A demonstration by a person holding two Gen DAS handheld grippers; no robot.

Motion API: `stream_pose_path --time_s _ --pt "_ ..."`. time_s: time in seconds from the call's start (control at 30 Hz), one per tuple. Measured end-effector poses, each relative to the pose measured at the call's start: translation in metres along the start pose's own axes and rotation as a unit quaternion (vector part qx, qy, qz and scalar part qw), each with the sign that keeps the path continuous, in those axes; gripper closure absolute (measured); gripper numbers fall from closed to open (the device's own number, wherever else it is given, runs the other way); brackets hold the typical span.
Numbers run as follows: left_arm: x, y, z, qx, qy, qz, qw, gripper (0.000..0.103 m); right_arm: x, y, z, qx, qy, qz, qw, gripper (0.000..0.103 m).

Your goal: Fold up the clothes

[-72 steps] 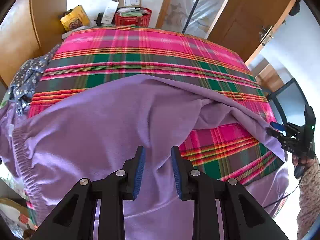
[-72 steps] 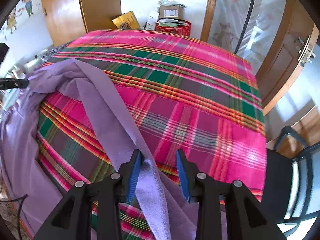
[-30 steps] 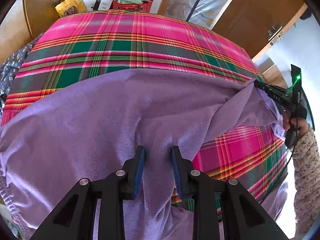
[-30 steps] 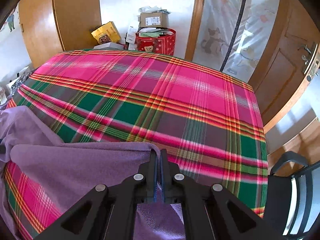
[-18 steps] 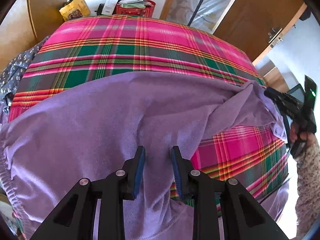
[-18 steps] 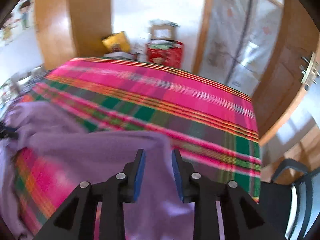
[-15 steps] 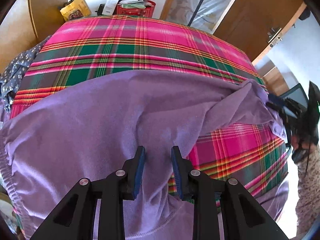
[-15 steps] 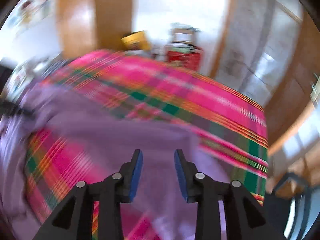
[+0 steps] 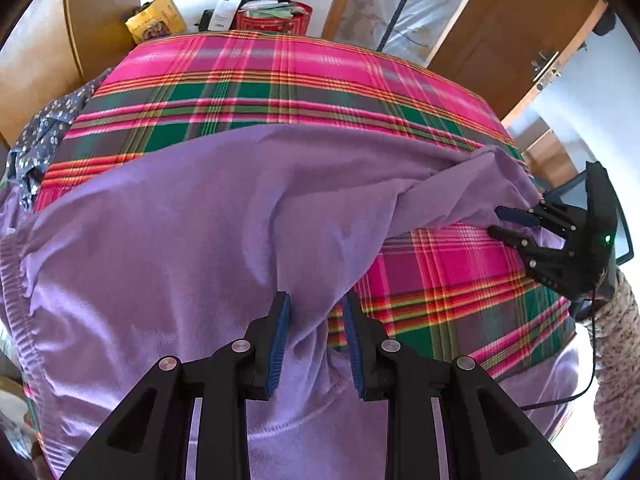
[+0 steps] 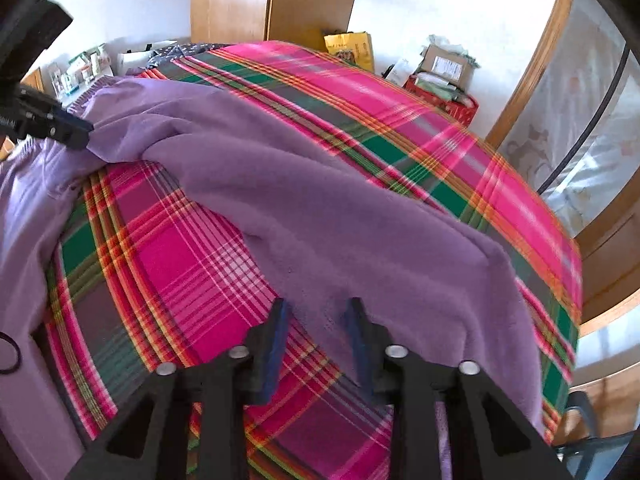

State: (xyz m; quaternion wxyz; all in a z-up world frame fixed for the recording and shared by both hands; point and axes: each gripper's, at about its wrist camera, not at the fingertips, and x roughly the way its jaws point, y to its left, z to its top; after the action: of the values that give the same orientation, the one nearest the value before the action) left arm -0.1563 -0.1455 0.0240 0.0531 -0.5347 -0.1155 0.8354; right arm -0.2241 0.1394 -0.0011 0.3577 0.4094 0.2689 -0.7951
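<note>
Surface: bed w/ pink-green plaid blanket (image 9: 320,92), fills most of both views; far half bare.
Garment: purple fleece garment (image 9: 192,232) spread across near half of bed, one long strip folded toward the right edge; elastic ribbed hem bunched at left edge, part hangs over near edge.
Garment, right wrist view: same purple strip (image 10: 320,208) runs diagonally from near-left corner to right edge, plaid showing in the gap on its near side.
Left gripper: (image 9: 314,320) at near edge, blue pads apart, a fold of purple fabric between them; pads not pressed on it, fabric edge passes through the gap.
Right gripper: (image 10: 316,320) jaws apart, hovering over the end of the purple strip nr right edge; cloth lies under/between the fingers, not clamped.
Right gripper, seen from left cam: (image 9: 506,224) black fingers spread, tips just touching the strip's end at right edge; green LED lit on the body.
Left gripper, seen from right cam: (image 10: 76,130) dark tip at far left, against the bunched fabric; can't tell jaw gap from here.
Person: patterned sleeve (image 9: 616,344) behind right gripper, cable trailing down.
Beyond far edge: red basket (image 9: 274,20) w/ cardboard box on top, yellow bag (image 9: 154,26) beside it, wooden doors.
Left edge: dark blue floral cloth (image 9: 44,140) heaped.
</note>
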Motion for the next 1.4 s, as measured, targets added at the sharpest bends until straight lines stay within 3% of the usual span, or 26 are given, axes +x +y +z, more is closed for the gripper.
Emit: stream_pose_path --time_s 0.1,0.47,0.87,1.0,1.2,1.4 --pt "-0.003 -0.004 -0.005 0.008 0.000 0.008 0.9999 0.075 -0.002 -0.002 -0.003 0.008 0.002 -0.008 1.000 0.098" --pt "0.000 -0.003 -0.004 0.005 0.013 0.002 0.9999 0.075 -0.055 -0.020 -0.024 0.015 -0.017 -0.042 0.999 0.099" --pt "0.009 -0.002 -0.007 -0.004 0.036 -0.006 0.9993 0.075 -0.037 -0.018 -0.054 0.000 0.038 -0.048 0.998 0.099" --pt "0.004 -0.009 -0.008 0.010 0.033 -0.012 0.9993 0.075 -0.049 -0.034 -0.045 0.042 0.002 -0.080 0.996 0.099" --pt "0.002 -0.027 -0.018 0.065 0.029 0.017 0.9973 0.075 -0.063 -0.050 -0.025 0.097 -0.043 -0.089 0.990 0.099" --pt "-0.011 -0.047 -0.025 0.102 -0.001 0.016 0.9947 0.075 -0.070 -0.061 -0.008 0.138 -0.059 -0.088 0.985 0.099"
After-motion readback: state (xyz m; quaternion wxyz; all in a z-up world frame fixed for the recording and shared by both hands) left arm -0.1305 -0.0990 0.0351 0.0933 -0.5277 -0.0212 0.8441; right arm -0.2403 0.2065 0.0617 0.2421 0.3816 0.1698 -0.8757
